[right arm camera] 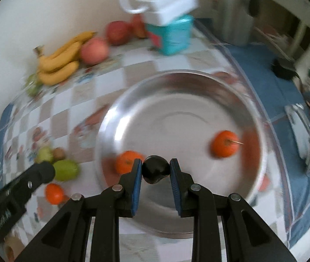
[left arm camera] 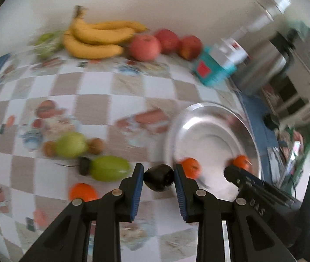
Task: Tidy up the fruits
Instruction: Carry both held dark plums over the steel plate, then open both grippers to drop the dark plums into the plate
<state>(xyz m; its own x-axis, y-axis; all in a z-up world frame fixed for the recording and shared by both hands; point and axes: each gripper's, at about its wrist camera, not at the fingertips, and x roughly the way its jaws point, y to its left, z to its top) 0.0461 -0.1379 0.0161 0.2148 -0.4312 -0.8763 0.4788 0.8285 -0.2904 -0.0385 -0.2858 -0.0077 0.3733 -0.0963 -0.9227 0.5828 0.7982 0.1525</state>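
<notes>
Steel bowl [right arm camera: 198, 83] sits at the right of the checked surface [left arm camera: 102, 91], with two oranges inside: one [right arm camera: 128, 161] near its left wall, one [right arm camera: 224, 146] with a stem toward the right. Each tool pinches a dark round fruit. The left tool [left arm camera: 158, 175] holds its dark fruit [left arm camera: 159, 180] over the cloth just left of the bowl's rim. The right tool [right arm camera: 156, 170] holds its own dark fruit [right arm camera: 155, 171] over the bowl's near side, just beside the left orange.

Loose fruit lies left of the bowl: a starfruit [left arm camera: 110, 168], a pear [left arm camera: 71, 145] between two brown fruits, and a third orange [left arm camera: 83, 192]. The right-wrist view shows the left tool's body reaching in across this cluster.

Along the far wall lie bananas [left arm camera: 98, 37] and three apples [left arm camera: 165, 43], with a blurred green fruit [left arm camera: 45, 42] at their left. A teal box [right arm camera: 170, 35] stands beyond the bowl, a white device [right arm camera: 168, 4] on top of it.
</notes>
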